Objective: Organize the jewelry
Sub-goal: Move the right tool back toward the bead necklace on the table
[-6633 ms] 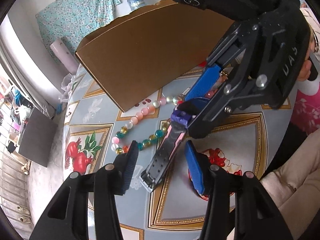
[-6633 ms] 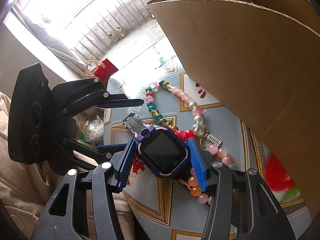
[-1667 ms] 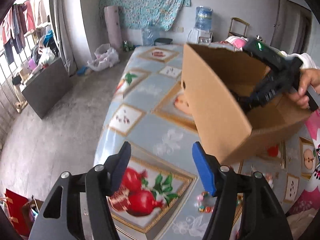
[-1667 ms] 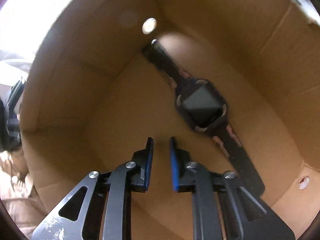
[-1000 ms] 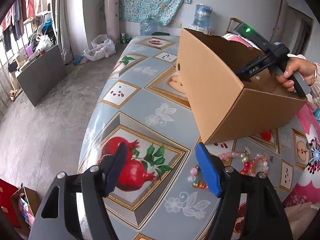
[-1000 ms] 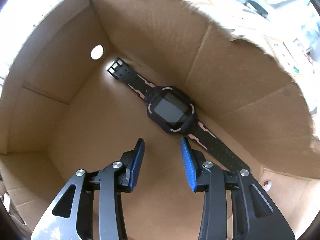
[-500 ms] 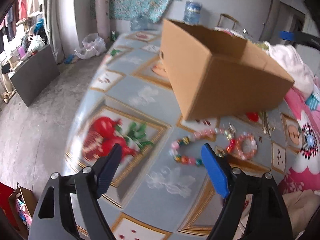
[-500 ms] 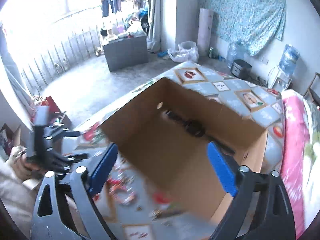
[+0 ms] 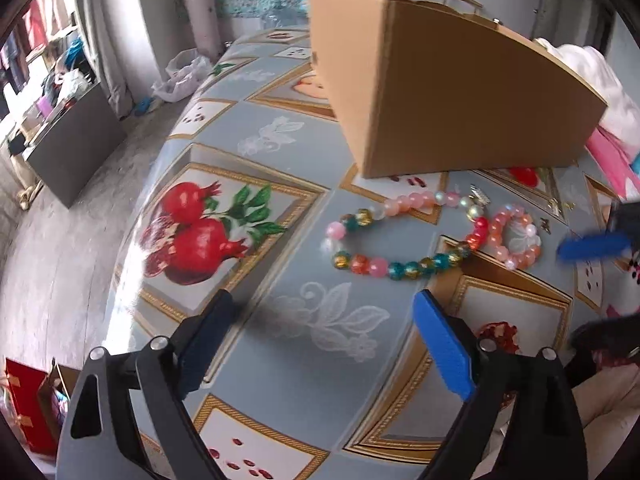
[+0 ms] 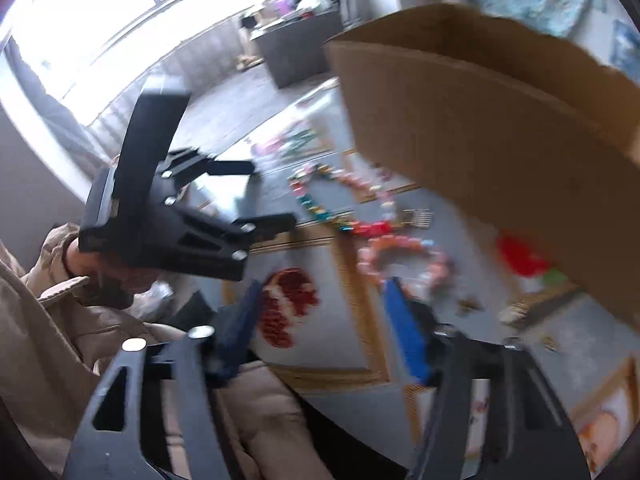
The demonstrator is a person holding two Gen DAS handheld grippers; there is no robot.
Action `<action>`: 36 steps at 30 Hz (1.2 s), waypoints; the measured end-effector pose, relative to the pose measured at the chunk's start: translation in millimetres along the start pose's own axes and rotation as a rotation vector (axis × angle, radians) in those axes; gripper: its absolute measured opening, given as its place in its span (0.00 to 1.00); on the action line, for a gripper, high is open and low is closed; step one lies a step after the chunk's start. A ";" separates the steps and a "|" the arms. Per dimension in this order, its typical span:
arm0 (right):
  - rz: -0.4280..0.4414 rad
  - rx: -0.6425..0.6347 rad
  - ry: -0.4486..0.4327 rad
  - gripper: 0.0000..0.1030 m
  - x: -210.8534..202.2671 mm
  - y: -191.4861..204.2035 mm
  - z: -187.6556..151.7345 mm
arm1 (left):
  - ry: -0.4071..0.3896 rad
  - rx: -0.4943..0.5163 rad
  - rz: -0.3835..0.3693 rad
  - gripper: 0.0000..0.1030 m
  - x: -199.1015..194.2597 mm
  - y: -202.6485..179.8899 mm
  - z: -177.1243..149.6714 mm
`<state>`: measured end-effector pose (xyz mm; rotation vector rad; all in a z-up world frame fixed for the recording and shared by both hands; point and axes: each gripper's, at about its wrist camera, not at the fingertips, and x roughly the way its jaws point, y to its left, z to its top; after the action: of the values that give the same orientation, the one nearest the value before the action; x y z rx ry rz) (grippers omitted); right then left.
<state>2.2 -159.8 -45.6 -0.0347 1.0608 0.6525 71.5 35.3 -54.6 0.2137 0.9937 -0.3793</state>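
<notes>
On the table (image 9: 280, 292) beside the box (image 9: 460, 92), bead necklace (image 9: 400, 236) and bracelet (image 9: 516, 236) await both spread, empty grippers, left gripper (image 9: 320, 340) and right gripper (image 10: 320, 324).

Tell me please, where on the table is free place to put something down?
The tablecloth is bare between the left gripper and the long bead necklace, and also left of the cardboard box, around the pomegranate print. It is crowded just before the box, where the necklace touches the pink bracelet.
</notes>
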 end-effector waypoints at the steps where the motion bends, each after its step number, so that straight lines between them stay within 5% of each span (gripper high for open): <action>1: 0.010 -0.005 0.008 0.37 6.1 2.5 3.5 | 0.001 -0.009 0.004 0.87 0.0 2.2 0.2; 8: 0.004 -0.009 0.038 0.22 37.1 -3.2 10.6 | -0.010 -0.044 -0.006 0.87 -0.1 16.7 1.7; 13: -0.085 0.118 -0.002 0.21 29.3 -35.8 9.5 | -0.021 -0.018 -0.019 0.87 0.6 13.0 3.6; 23: -0.034 0.209 -0.032 0.26 11.8 -27.3 14.4 | -0.048 0.017 -0.017 0.95 4.5 4.4 3.6; 36: -0.025 0.296 -0.045 0.69 18.3 -32.0 6.0 | -0.060 0.031 -0.021 0.95 3.8 4.6 1.5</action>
<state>29.3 -175.1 -66.4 0.2219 1.1020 0.4668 76.3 38.2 -57.0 0.2182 0.9319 -0.4184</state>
